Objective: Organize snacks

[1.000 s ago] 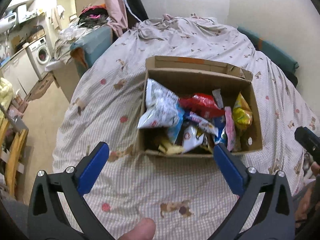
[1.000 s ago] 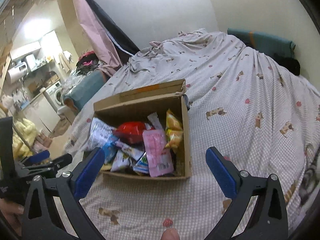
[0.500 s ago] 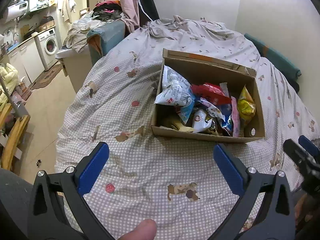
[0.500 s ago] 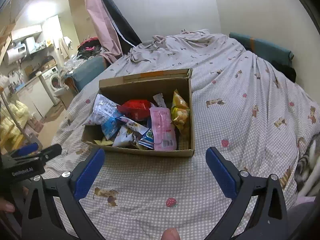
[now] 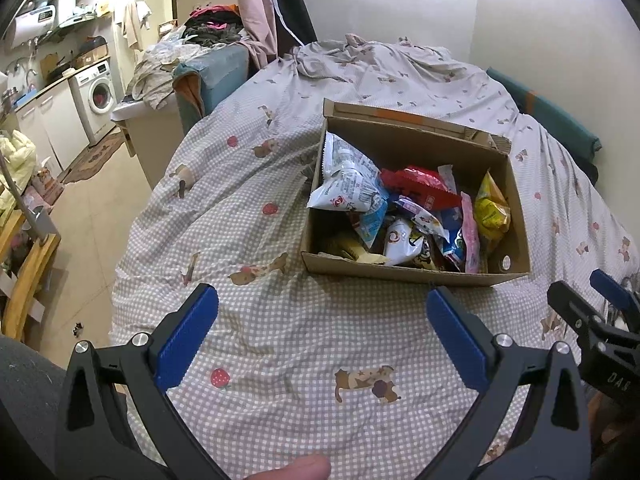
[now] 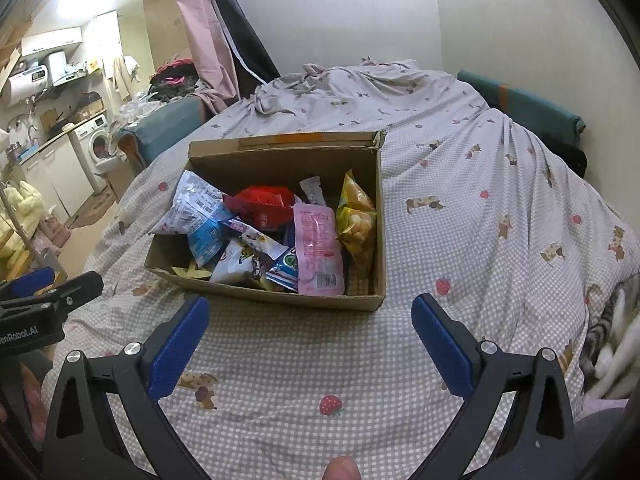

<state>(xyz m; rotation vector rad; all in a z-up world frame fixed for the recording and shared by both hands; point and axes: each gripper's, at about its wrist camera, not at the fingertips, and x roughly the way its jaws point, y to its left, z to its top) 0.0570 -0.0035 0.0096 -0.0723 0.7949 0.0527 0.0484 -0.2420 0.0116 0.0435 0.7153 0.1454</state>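
Both grippers hover above the checked bedspread [image 5: 280,332], each with its blue-padded jaws spread wide and nothing between them. Ahead of the left gripper [image 5: 322,304], slightly to its right, sits an open cardboard box [image 5: 400,274] on the bed; the same box [image 6: 280,300] lies straight ahead of the right gripper [image 6: 310,312], just beyond its fingertips. Inside the box the snacks are heaped loosely: a white packet [image 6: 192,204] toward the left wall, a red bag [image 6: 262,202] toward the back, a pink packet [image 6: 318,248] in the middle, and a yellow bag [image 6: 356,220] against the right wall.
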